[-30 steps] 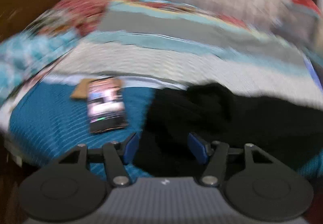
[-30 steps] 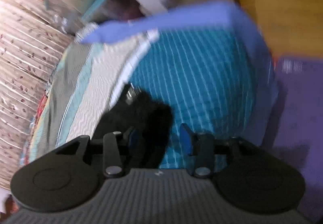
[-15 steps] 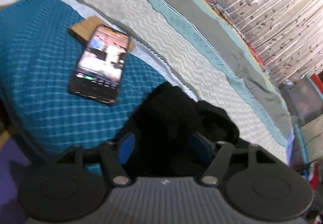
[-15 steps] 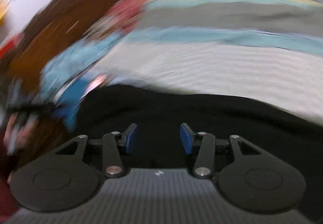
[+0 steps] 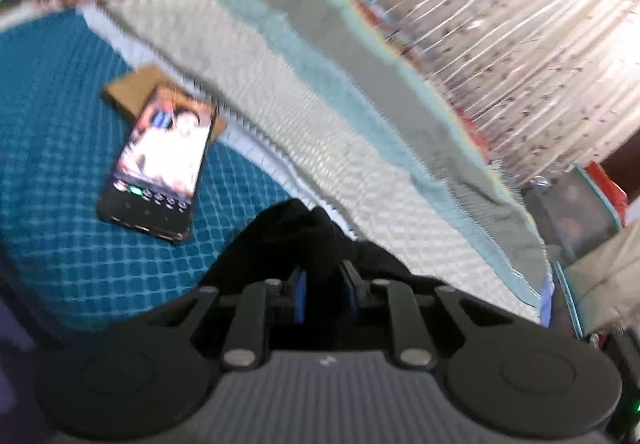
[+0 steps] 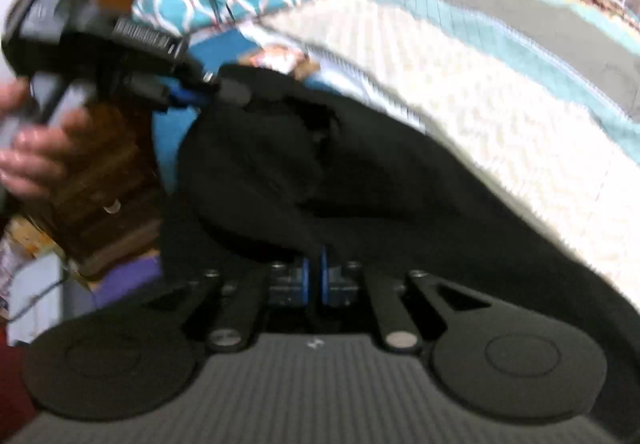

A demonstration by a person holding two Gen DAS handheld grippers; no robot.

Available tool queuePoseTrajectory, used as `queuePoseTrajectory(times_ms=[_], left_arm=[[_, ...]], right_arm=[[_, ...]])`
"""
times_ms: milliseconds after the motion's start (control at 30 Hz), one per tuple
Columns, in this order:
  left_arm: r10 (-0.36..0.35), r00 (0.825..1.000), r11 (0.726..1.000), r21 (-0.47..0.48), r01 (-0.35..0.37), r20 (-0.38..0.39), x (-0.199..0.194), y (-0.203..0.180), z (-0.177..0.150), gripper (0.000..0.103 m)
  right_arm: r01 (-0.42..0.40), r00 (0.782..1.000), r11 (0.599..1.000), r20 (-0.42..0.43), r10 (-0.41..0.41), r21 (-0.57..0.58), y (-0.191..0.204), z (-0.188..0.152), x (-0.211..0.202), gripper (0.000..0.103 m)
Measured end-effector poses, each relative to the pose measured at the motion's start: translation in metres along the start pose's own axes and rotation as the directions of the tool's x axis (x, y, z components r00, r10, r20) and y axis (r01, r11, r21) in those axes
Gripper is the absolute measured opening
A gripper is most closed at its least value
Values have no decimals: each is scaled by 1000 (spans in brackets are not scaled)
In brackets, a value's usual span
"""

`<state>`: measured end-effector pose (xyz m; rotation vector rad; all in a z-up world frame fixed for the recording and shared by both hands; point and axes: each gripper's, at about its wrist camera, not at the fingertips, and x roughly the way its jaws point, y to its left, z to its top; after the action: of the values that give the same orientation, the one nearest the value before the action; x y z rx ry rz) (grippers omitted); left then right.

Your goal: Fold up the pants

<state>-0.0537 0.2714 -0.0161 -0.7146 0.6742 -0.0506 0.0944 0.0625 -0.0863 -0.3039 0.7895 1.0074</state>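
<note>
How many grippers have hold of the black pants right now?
2. The left gripper is shut on a bunch of the black pants near the phone; the right gripper is shut on another edge. Its far contact is partly hidden by fabric.

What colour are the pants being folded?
Plain black pants, no visible pattern; the right wrist view shows them best, spread across the bed.

The pants (image 6: 360, 179) are plain black, lying low in both frames on a teal bedspread (image 5: 56, 171) with a pale diamond grid. Across the upper right run cream, light-blue and grey quilt (image 5: 320, 115) stripes, and each gripper's pads (image 5: 301, 296) are blue.
</note>
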Motion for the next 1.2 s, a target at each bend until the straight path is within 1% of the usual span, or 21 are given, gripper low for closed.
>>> queuePoseTrajectory(times_ms=[100, 200, 267, 300, 333, 367, 400, 433, 467, 567, 633, 733, 767, 800, 900, 967, 1000, 1033, 1067, 1100, 1200], left_arm=[[40, 999, 999, 22, -40, 6, -23, 8, -20, 17], [135, 990, 991, 6, -135, -41, -17, 25, -47, 20], [214, 973, 976, -14, -216, -84, -5, 37, -59, 39], [229, 968, 972, -25, -233, -102, -1, 42, -60, 42], [225, 968, 972, -38, -231, -109, -1, 46, -60, 47], [208, 973, 976, -47, -213, -98, -4, 47, -59, 59], [197, 977, 979, -44, -201, -79, -8, 47, -56, 66], [194, 979, 980, -36, -196, -57, -11, 47, -54, 81], [196, 980, 980, -22, -196, -27, -14, 46, -51, 89], [163, 986, 987, 5, -163, -26, -8, 41, -45, 89], [143, 988, 990, 7, -143, -50, 1, 40, -45, 89], [123, 990, 992, 23, -122, -73, 11, 37, -51, 88], [117, 990, 993, 27, -115, -79, 15, 35, -53, 86], [110, 990, 994, 31, -108, -89, 19, 34, -57, 83], [112, 988, 992, 72, -105, -103, 29, 27, -62, 68], [144, 985, 983, 127, -131, -99, 33, 22, -63, 49], [149, 984, 981, 138, -135, -96, 33, 22, -62, 46], [139, 986, 982, 137, -126, -94, 31, 21, -59, 37], [124, 988, 984, 138, -111, -88, 28, 19, -55, 31], [108, 992, 985, 145, -97, -72, 24, 17, -50, 30], [72, 997, 986, 153, -73, 11, 18, 7, -31, 28]], right_arm=[[-78, 997, 996, 23, 80, -50, 11, 3, -29, 9], [-147, 989, 988, -26, 146, -45, 20, -11, -21, 12], [-140, 987, 989, -81, 137, -41, 23, -25, -2, 14], [-127, 986, 991, -112, 122, -35, 24, -31, 10, 23], [-133, 980, 991, -154, 129, -16, 22, -35, 21, 29], [-152, 971, 988, -184, 152, 13, 21, -36, 27, 34], [-175, 966, 984, -189, 179, 34, 22, -38, 19, 37], [-198, 964, 979, -174, 202, 43, 20, -33, 13, 39], [-224, 964, 974, -140, 227, 35, 17, -25, 2, 44], [-275, 961, 961, -14, 275, 16, 5, 2, -32, 56], [-252, 967, 967, 44, 251, 25, -5, 30, -33, 63], [-220, 974, 975, 62, 219, 19, -11, 69, -6, 73], [-220, 974, 975, 46, 220, 14, -13, 75, 7, 81], [-219, 975, 976, 25, 219, 10, -16, 76, 20, 84], [-212, 973, 977, -87, 214, 27, -27, 75, 63, 84], [-187, 968, 982, -168, 187, 16, -25, 68, 90, 81], [-176, 965, 984, -192, 178, 26, -28, 68, 103, 63], [-180, 961, 981, -201, 190, 68, -29, 62, 106, 57], [-172, 966, 980, -176, 188, 103, -31, 59, 99, 44], [-158, 974, 982, -148, 172, 102, -30, 60, 91, 21], [-165, 985, 983, -37, 168, 83, -30, 80, 53, 20]])
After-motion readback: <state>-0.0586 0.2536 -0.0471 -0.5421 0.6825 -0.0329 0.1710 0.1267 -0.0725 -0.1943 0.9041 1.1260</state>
